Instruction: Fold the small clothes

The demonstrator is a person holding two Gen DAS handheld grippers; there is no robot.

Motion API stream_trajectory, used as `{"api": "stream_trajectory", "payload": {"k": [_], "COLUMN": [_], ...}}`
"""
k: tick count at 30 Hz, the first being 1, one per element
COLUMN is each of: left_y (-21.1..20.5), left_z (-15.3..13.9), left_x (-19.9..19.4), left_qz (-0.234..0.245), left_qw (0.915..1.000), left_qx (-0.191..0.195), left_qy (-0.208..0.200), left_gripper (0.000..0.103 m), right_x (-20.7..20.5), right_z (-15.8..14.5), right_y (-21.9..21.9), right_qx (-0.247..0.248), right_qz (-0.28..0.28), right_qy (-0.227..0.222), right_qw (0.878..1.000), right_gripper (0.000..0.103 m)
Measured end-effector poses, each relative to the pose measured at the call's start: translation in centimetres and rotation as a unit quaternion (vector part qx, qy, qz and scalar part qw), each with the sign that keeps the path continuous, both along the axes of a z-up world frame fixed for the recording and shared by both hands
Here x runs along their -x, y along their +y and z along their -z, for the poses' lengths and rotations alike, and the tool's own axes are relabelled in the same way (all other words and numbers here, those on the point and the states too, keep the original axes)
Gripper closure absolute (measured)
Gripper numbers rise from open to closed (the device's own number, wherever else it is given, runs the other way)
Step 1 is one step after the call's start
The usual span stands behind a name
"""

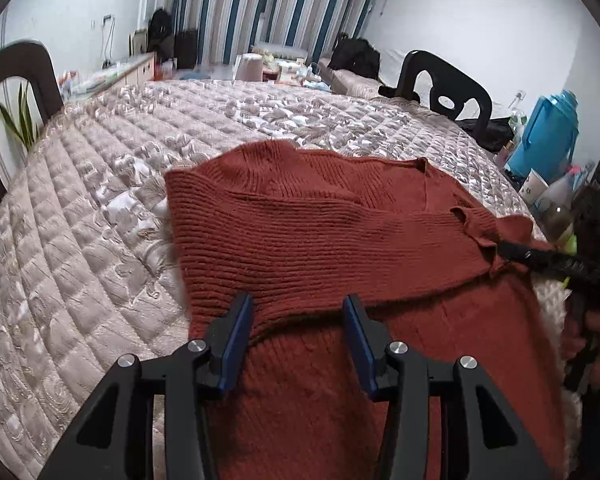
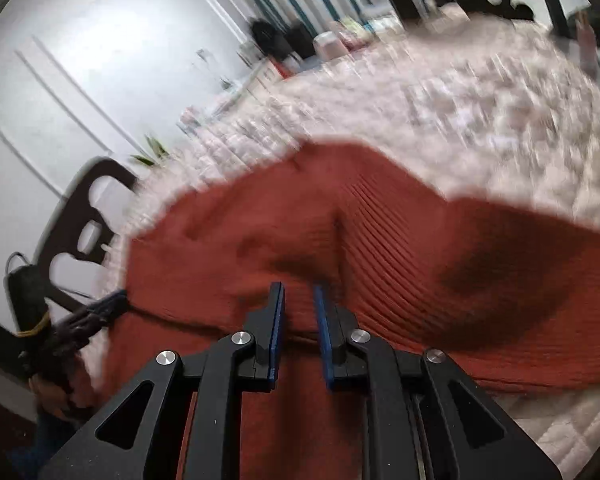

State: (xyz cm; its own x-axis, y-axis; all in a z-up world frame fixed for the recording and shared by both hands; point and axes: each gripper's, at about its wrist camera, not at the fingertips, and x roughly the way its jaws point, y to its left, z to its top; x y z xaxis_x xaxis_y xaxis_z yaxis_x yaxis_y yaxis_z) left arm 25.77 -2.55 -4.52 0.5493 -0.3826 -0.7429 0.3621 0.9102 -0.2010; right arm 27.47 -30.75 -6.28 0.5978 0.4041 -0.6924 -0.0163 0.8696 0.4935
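Nearest in the left wrist view, the left tool hovers with its blue-padded fingers spread wide apart over the rust-red knit sweater, gripping nothing. The sweater lies partly folded on the quilted beige surface, one layer doubled over across its middle, ribbed collar toward the far side. At the sweater's right edge, the right tool reaches in from the side with its tips against a bunched fold of knit; from this angle it looks pinched on the fabric.

The right wrist view is blurred. There the right tool's fingers stand a narrow gap apart above the sweater, and whether cloth sits between them I cannot tell. The left tool shows at the sweater's left edge.

Farther off, a black chair stands at the surface's far side and a blue jug to the right. Striped curtains hang along the back wall.
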Motion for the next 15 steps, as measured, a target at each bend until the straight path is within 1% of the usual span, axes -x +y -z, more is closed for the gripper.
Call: {"api": "stream_trajectory", "payload": {"k": [1,2,3,5,6,7,8,9,12,15], "left_y": [0.1,0.3,0.4,0.3,0.3,0.2,0.1,-0.2,-1.2,-2.5], "left_z": [-0.3,-0.7,-1.2,-2.0,-2.4,-2.7,-3.0,-3.2,-3.3,-2.8], "left_x": [0.4,0.9,1.3,2.4,3.1,3.7,4.2,4.8,6.4,7.5], "left_qz": [0.000,-0.002,-0.001,0.001,0.003,0.006,0.009,0.012,0.026,0.052], "left_qw": [1.0000,1.0000,1.0000,0.9999,0.9997,0.9996,0.9996,0.9995,0.9990,0.9983], "left_qx": [-0.003,0.002,0.006,0.005,0.004,0.006,0.006,0.002,-0.012,-0.017], "left_qy": [-0.001,-0.003,-0.005,-0.016,-0.023,-0.026,-0.028,-0.030,-0.033,-0.020], "left_gripper": [0.054,0.054,0.054,0.051,0.049,0.042,0.038,0.038,0.037,0.036], "right_x": [0.4,0.9,1.8,4.0,5.0,5.7,6.8,8.0,10.7,13.2], "right_z": [-0.2,-0.5,-1.1,-2.1,-2.4,-2.4,-2.3,-2.1,-1.8,-1.7], "right_y": [-0.3,-0.5,-0.8,-1.5,-2.4,-3.0,-4.0,-5.3,-8.9,-12.3], "right_qx": [-0.008,-0.011,-0.007,0.004,0.003,0.001,-0.002,-0.004,-0.008,-0.014], "right_qz": [0.003,0.008,0.015,0.028,0.042,0.054,0.072,0.098,0.166,0.226], "right_qy": [0.000,0.000,-0.010,-0.027,-0.032,-0.034,-0.035,-0.036,-0.034,-0.038], "right_qw": [1.000,1.000,1.000,0.999,0.999,0.998,0.997,0.995,0.985,0.973], "right_gripper": [0.092,0.091,0.091,0.084,0.073,0.056,0.051,0.049,0.049,0.049]}}
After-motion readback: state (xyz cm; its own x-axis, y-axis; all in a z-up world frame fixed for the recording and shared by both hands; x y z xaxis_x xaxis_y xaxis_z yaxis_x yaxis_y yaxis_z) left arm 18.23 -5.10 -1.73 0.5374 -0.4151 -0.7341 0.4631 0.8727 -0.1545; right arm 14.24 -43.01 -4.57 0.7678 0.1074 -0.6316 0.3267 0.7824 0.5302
